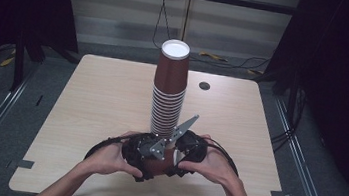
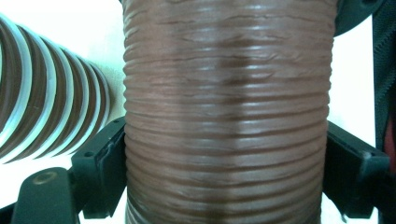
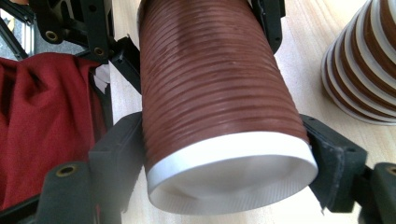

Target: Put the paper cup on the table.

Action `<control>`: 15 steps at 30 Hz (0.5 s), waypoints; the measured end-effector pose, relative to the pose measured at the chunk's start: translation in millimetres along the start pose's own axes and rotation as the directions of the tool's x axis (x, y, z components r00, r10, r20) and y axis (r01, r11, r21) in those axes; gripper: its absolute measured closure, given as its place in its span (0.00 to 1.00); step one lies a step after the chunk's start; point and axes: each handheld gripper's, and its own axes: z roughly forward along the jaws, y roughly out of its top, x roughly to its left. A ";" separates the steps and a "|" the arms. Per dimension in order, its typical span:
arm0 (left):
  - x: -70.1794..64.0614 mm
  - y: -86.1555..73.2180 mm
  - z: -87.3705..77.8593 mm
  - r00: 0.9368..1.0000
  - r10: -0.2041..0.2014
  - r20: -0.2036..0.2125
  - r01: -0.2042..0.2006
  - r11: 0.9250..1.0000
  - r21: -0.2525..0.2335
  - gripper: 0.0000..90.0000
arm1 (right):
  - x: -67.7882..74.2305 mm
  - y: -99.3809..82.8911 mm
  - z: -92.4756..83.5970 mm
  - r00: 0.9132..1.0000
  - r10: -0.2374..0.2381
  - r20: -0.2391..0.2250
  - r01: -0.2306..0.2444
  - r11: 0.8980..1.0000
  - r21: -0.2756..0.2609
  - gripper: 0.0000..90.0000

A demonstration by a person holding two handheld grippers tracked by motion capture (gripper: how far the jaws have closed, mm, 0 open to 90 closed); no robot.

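Observation:
A single brown ribbed paper cup (image 1: 162, 164) with a white rim is held between both grippers near the table's front edge, lying roughly level. In the left gripper view the cup's wall (image 2: 226, 116) sits between the black jaws, and my left gripper (image 2: 226, 154) is shut on it. My right gripper (image 3: 224, 149) is shut on the same cup (image 3: 210, 84) just behind its white rim (image 3: 233, 154). In the high view the left gripper (image 1: 143, 154) and right gripper (image 1: 188, 150) sit close together, a hand on each. A tall stack of brown cups (image 1: 169, 92) stands upright just behind them.
The light wooden table (image 1: 102, 94) has a small round dark hole (image 1: 204, 85) at the back right. Cables trail from both grippers. Red cloth (image 3: 37, 130) hangs behind the left gripper in the right gripper view. The cup stack (image 3: 364, 60) stands close to the held cup.

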 end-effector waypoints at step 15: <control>-0.3 -4.8 -6.6 0.999 -0.036 -0.008 0.035 0.990 -0.136 0.14 | 0.7 -0.7 -2.5 1.000 -0.004 0.004 0.004 1.000 -0.012 0.27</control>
